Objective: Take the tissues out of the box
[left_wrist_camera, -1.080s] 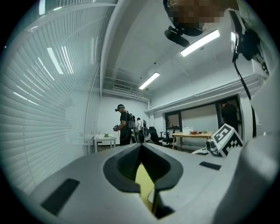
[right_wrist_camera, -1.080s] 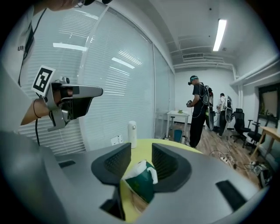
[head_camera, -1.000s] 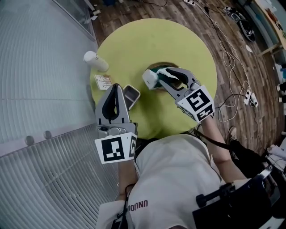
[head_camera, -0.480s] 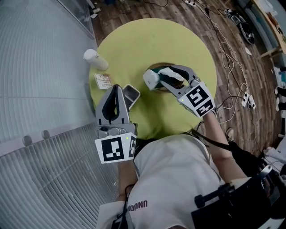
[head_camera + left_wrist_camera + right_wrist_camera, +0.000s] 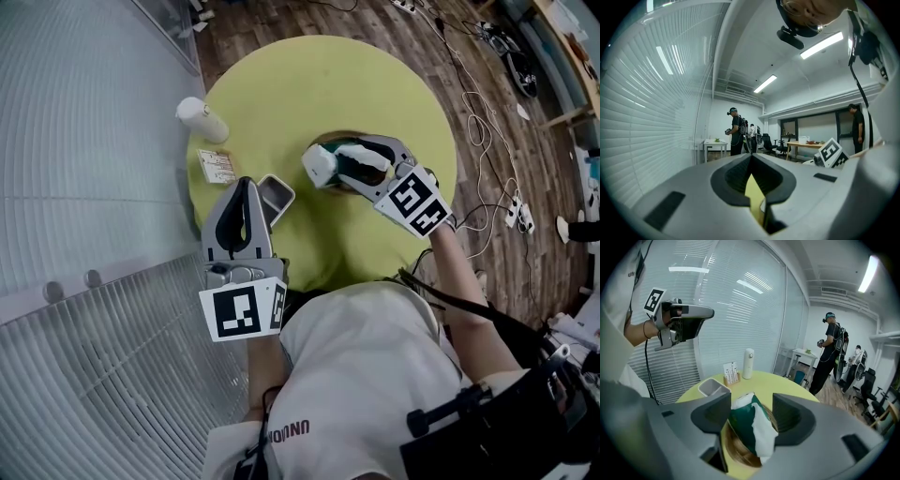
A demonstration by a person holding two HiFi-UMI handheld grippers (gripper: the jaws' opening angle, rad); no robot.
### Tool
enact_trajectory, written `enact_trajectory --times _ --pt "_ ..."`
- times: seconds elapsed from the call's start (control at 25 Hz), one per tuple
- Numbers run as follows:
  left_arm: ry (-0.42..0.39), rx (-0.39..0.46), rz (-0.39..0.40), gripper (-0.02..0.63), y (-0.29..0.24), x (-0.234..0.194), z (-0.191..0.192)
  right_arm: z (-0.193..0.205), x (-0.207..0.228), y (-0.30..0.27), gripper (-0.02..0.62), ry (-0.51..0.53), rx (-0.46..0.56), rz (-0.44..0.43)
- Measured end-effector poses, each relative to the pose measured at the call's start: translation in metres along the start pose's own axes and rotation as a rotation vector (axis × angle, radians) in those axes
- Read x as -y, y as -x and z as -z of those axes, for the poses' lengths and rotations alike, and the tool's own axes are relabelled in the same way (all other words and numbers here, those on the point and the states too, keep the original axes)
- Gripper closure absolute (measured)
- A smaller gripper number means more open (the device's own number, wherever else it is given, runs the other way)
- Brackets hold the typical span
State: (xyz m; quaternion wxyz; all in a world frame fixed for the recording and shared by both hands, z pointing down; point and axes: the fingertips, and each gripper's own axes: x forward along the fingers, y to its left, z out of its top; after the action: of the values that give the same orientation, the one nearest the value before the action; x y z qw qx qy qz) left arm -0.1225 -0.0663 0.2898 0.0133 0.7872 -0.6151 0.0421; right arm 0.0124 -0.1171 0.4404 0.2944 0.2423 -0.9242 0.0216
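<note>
The green and white tissue box lies on the round yellow-green table, on a brown mat. A white tissue sticks out of the box's top. My right gripper hangs over the box, pointing down at it. Its jaws have just been opening and now stand wide on either side of the box and tissue, with no pad pressing. In the right gripper view that gripper frames the box. My left gripper stays level at the table's near left edge, shut and empty.
A grey open container stands just beside the left gripper's tip. A card holder and a white bottle sit at the table's left rim. Window blinds run along the left. Cables and a power strip lie on the wooden floor.
The right gripper has sunk closer over the tissue box and rolled a little, and its jaws have spread apart. The left gripper has stayed where it was.
</note>
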Motion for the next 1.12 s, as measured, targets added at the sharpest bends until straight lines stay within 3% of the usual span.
enact_trajectory --times 1.12 --pt "-0.005 -0.024 -0.015 0.593 -0.003 -0.009 0.006 0.030 -0.008 -0.036 0.270 0.172 -0.140 -0.188"
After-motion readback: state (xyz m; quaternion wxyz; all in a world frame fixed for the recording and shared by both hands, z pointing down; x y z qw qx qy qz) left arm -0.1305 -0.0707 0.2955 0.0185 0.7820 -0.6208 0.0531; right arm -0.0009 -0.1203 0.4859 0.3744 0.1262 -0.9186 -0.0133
